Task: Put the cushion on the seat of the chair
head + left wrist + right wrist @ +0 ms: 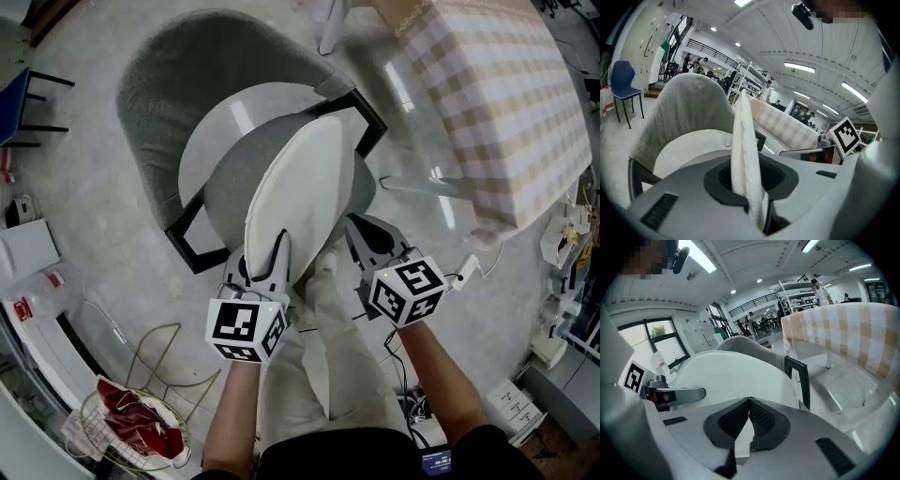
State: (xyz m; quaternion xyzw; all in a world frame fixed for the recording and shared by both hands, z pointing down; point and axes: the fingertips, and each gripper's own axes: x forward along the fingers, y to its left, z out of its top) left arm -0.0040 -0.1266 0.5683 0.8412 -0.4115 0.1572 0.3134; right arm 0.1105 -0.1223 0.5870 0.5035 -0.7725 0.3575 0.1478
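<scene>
White cushion (300,187) hangs tilted over the chair (159,84) seat, its near edge clamped by left gripper (267,255) and right gripper (367,236). It looks not yet laid flat or released.

Your cushion (300,187) looks like smooth, matt white cloth with a stitched seam along its edge. The chair (169,84) has a rough, felt-like grey fabric back on a matt black frame (190,246). Your left claw (265,247) and right claw (361,234) have matt grey plastic shells. The pads (761,416) are black and finely textured. The floor (84,187) is glossy, and the tablecloth (506,103) is checked cloth.
</scene>
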